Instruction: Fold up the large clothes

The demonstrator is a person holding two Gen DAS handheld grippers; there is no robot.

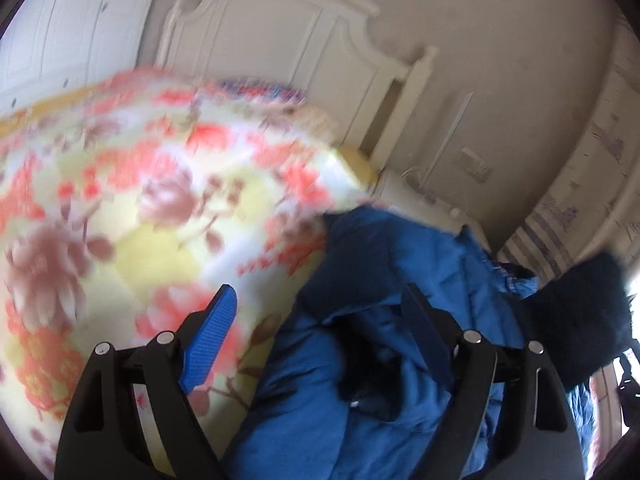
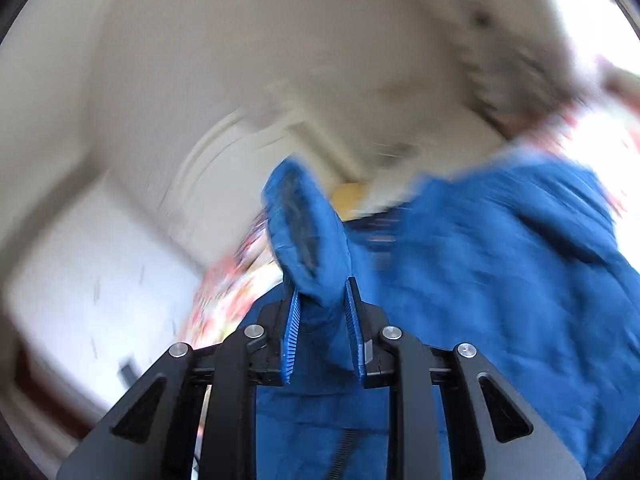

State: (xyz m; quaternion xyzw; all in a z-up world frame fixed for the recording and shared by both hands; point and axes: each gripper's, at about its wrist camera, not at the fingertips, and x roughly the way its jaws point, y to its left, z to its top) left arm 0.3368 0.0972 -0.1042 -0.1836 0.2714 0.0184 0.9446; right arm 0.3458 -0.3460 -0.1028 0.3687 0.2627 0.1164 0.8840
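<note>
Blue padded jacket (image 2: 500, 280) on floral bedspread (image 1: 140, 200), pinched between right fingers (image 2: 294, 316); left fingers (image 1: 212, 340) apart.

Place: a bedroom in a home.
Bed: a wide bed (image 1: 120, 184) under a floral cover in pink, red and pale yellow fills the left wrist view.
Headboard: a cream carved headboard (image 1: 280, 44) with a curved top and a corner post stands behind it.
Wardrobe: white panelled wardrobe doors (image 1: 76, 28) with small knobs line the wall at left.
Wall: plain pale wall (image 1: 500, 92) with a switch plate (image 1: 474, 166).
Clothing: a blue padded jacket (image 1: 384, 280) lies on the bed.
</note>
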